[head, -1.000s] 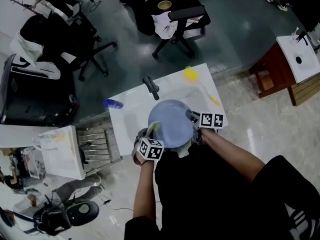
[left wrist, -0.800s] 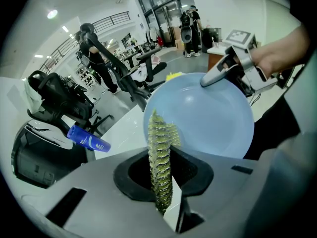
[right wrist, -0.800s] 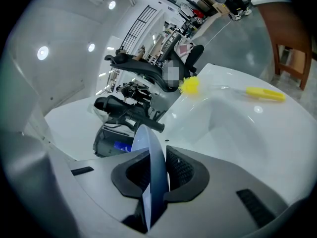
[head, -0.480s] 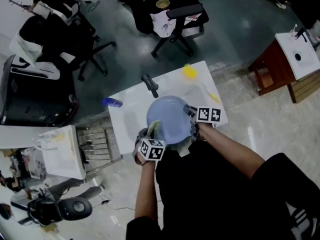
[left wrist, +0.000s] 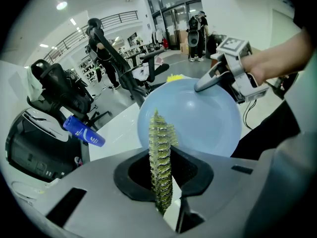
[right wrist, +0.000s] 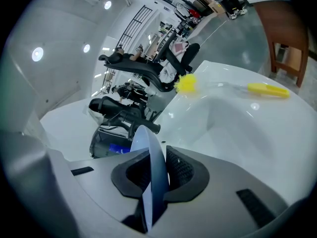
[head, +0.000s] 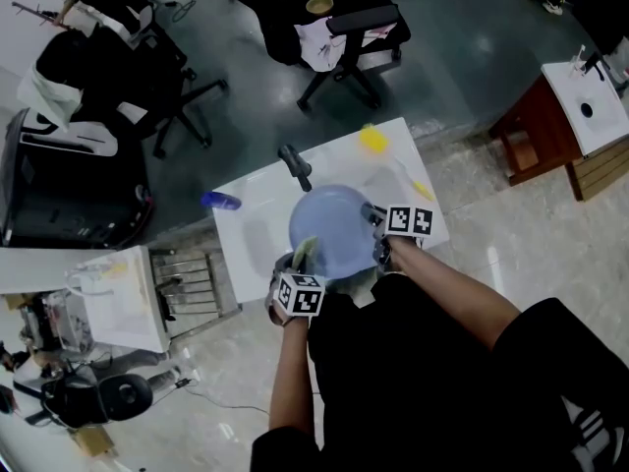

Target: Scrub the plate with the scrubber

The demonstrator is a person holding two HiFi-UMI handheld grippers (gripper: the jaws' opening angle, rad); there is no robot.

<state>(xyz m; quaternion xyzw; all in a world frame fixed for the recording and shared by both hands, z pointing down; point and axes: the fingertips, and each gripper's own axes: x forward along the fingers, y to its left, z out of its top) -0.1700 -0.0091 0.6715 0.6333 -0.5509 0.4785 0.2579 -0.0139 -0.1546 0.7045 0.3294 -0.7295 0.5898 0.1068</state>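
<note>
The head camera is looking steeply down from above. Both gripper cameras are closely facing the shared plate [head: 334, 232].

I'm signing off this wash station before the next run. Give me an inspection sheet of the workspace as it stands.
Surface: white sink top, glossy.
Job's things: blue plate held over the basin; green scrubber at its near rim, contact unclear.
Clutter: blue bottle, yellow brush and black faucet on the sink top.
Grippers: left tool shut on the scrubber; right tool shut on the plate's rim.
Cables: black cable hangs from the right tool.
Surroundings: office chairs, wooden stand.
</note>
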